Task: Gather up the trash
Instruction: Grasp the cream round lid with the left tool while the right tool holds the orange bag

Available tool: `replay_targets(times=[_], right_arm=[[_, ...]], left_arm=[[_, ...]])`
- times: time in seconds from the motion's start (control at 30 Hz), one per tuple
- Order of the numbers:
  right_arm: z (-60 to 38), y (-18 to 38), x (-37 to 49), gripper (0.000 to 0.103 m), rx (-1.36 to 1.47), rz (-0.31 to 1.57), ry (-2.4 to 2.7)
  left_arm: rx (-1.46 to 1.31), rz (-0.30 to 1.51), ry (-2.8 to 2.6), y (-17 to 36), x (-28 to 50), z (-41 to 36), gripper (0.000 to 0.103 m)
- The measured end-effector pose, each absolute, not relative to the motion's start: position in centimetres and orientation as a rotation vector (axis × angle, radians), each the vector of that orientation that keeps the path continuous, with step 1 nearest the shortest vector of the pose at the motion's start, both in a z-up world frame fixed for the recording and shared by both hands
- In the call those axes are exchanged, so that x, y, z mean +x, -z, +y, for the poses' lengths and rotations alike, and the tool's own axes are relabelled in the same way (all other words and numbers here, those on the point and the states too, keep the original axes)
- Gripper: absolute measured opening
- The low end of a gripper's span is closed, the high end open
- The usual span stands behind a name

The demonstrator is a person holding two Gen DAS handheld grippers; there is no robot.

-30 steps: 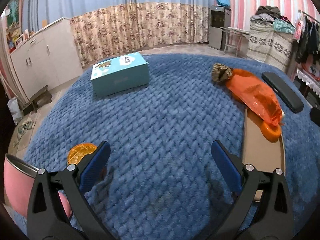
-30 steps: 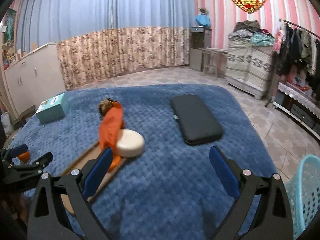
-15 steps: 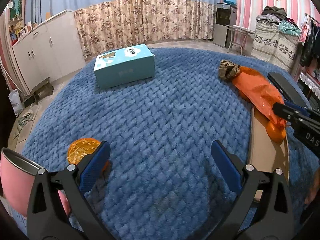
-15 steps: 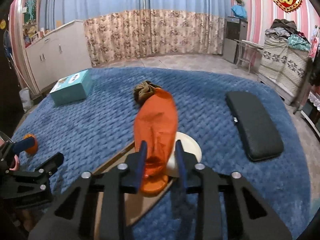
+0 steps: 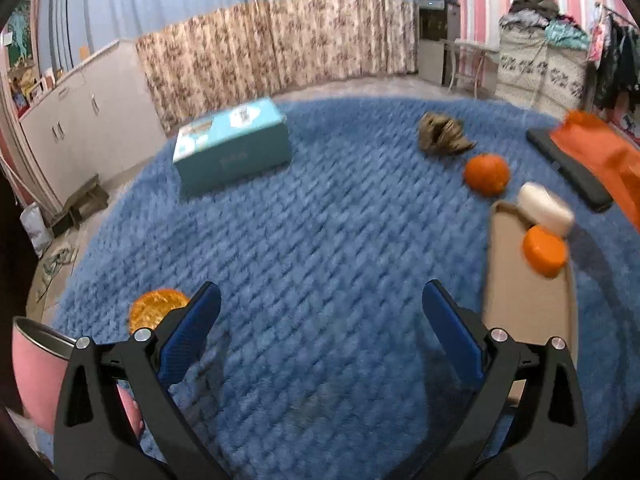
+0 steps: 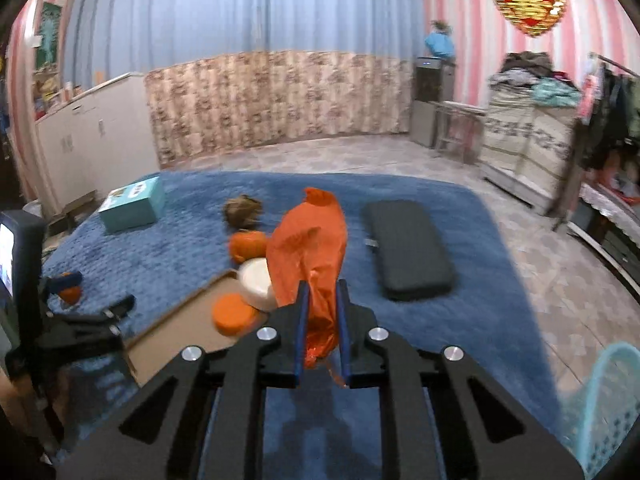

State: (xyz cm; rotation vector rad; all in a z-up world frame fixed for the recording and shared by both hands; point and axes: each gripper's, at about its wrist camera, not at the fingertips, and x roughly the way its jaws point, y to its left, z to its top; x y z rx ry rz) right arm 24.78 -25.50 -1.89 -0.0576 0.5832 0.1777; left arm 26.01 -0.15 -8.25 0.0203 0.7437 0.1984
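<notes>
Right tool [image 6: 322, 330]: we find its jaws closing on the lower end of the orange plastic bag [image 6: 308, 248], which stands up between the pads and hangs clear of the blue blanket [image 6: 472, 320].
Left tool [image 5: 320, 332]: we find it spread wide with nothing between its pads, hovering over the blanket, an orange wrapper [image 5: 154, 312] just beside its left pad.
Step in hand: we judge the bag is being picked up as the first piece of trash.
Left behind: brown crumpled scrap [image 6: 242, 212], orange fruit [image 6: 247, 245], white lid [image 6: 256, 284] and orange lid [image 6: 232, 314] at the end of the cardboard strip [image 6: 180, 332].
Next move: we judge it calls for carrying the bag to the light-blue basket [image 6: 608, 404] at the right edge, then letting go over it.
Risk: thin plastic may slip.
</notes>
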Motion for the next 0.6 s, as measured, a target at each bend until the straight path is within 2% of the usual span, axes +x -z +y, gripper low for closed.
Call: replay_targets(times=[0.27,0.6], right_arm=[[-32.1,1.5,20.8,0.014,0.034,0.59,-0.001],[-35.3,1.8,21.4,0.014,0.09,0.583,0.04]], left_arm=[[-0.055,0.709,0.025,5.0,26.7,-5.9,0.097],[-0.001,0.806,0.104,6.4,31.3,-12.3,0.097]])
